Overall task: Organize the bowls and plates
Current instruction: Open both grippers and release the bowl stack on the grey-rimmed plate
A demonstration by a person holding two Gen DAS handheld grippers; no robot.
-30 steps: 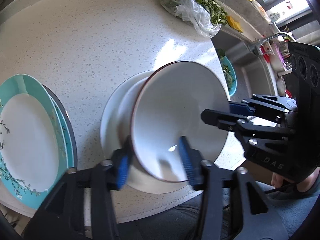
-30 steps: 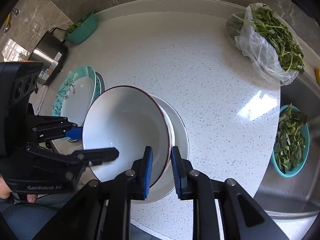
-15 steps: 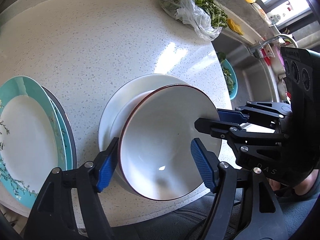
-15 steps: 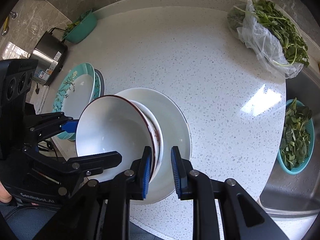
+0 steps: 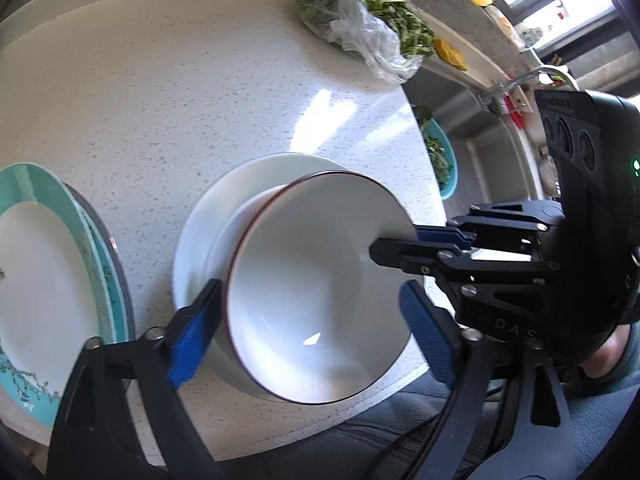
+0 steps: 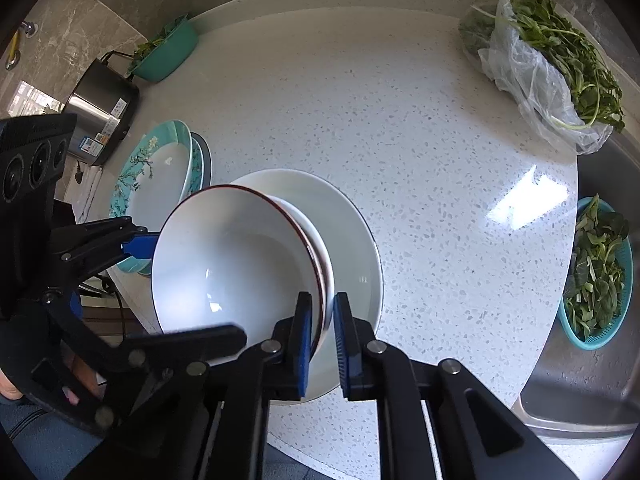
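Observation:
A white bowl with a dark red rim [image 5: 308, 280] [image 6: 236, 264] sits tilted in another white bowl on a white plate [image 5: 256, 176] [image 6: 352, 232] near the table's front edge. My right gripper [image 6: 320, 344] is shut on the bowl's rim at its right side; it also shows in the left wrist view [image 5: 404, 244]. My left gripper [image 5: 308, 336] is open, its blue pads on either side of the bowl and apart from it; it shows in the right wrist view [image 6: 136, 240]. A stack of teal flowered plates [image 5: 36, 264] [image 6: 156, 172] lies to the left.
A plastic bag of greens [image 6: 548, 60] [image 5: 372, 36] lies at the far right of the round speckled table [image 6: 400, 120]. A teal basket of greens [image 6: 596, 276] sits in the sink. A steel pot [image 6: 100, 108] and a green bowl [image 6: 168, 56] stand far left.
My left gripper has opened and let go of the bowl. The bowl has come down from a steep tilt into the lower bowl, with my right gripper still on its rim.

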